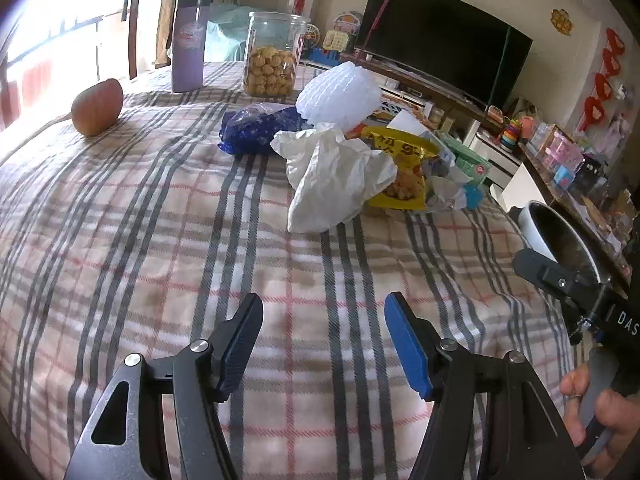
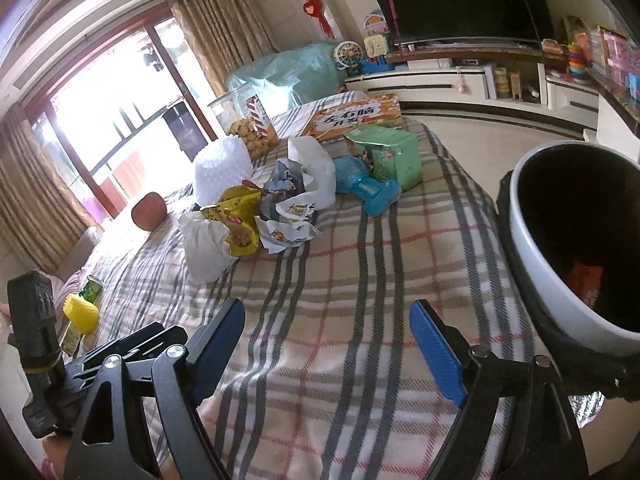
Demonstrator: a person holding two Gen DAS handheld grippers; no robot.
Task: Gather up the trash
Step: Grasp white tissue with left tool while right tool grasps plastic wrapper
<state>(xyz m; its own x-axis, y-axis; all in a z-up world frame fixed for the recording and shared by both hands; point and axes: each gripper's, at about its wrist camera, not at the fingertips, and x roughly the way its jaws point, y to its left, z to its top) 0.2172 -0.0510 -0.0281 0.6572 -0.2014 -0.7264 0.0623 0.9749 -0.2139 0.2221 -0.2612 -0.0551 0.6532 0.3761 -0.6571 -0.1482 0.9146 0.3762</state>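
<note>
A heap of trash lies on the plaid tablecloth (image 1: 160, 240): a crumpled white bag (image 1: 336, 176), a yellow snack bag (image 1: 404, 168), a blue plastic bag (image 1: 260, 128) and white foam netting (image 1: 340, 94). My left gripper (image 1: 322, 308) hovers over bare cloth short of the heap, open and empty. In the right wrist view the same white bag (image 2: 208, 244), yellow snack bag (image 2: 240, 216) and printed wrappers (image 2: 292, 216) lie ahead to the left. My right gripper (image 2: 326, 316) is open, nothing between its fingers. A white bin (image 2: 532, 240) stands at the table's right edge, something orange inside.
An apple (image 1: 98, 106), a purple bottle (image 1: 190, 40) and a cookie jar (image 1: 274, 54) stand at the far side. A green pack (image 2: 384, 156), a blue plastic toy (image 2: 372, 192) and an orange box (image 2: 352, 118) sit behind the heap. A hand (image 1: 600, 408) holds the other gripper's handle.
</note>
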